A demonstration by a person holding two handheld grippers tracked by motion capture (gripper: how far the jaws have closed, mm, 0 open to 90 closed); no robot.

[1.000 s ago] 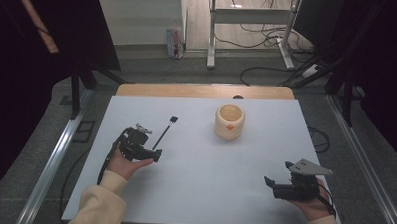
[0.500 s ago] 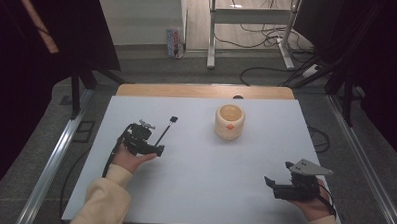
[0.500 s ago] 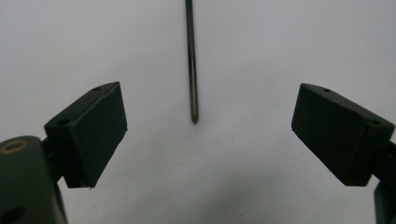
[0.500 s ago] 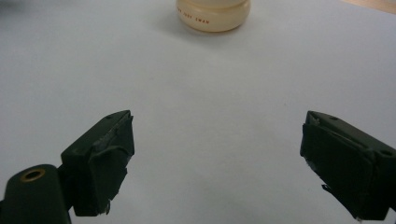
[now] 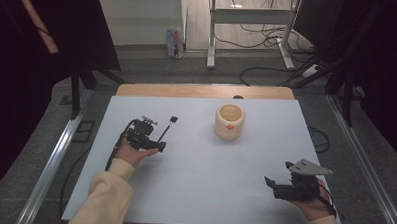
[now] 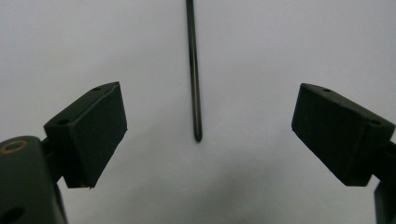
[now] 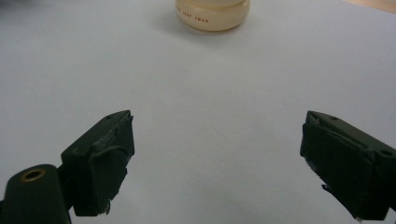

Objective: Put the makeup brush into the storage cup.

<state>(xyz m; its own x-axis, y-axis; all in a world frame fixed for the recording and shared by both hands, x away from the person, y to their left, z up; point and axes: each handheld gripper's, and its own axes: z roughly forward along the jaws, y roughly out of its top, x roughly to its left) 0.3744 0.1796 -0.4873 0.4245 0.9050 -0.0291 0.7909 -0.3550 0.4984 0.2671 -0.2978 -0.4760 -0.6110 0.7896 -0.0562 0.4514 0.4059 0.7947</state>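
- Fingers [image 6: 88,133] of my left gripper [image 5: 153,143] stand wide apart with nothing between them but bare tabletop [image 5: 199,162]; in the left gripper view the near tip of the rod [image 6: 194,70] lies dead centre in the gap, touched by neither finger.
- That centring reads to me as deliberate: I judge the left gripper is lined up along the rod's length so a short push forward would put the shaft between the fingers.
- Seen from the high view, the rod [image 5: 166,128] lies flat on the left half of the tabletop, slanting away from the gripper, with a small dark square head at its far end.
- A cup [image 5: 229,121] stands upright toward the back middle, well apart from the rod; I guess it is where the rod is meant to go, though I cannot be sure.
- My right gripper [image 5: 276,187] is also wide open and holds nothing; it sits low near the front right, pointed across the tabletop toward the cup [image 7: 213,14], which shows far off in its own view.
- Left forearm reaches in from the bottom left, sleeve angled up and to the right, hand [image 5: 132,152] cupped under the gripper, close over the surface.
- Right hand [image 5: 313,203] rests near the front edge, out of the way.
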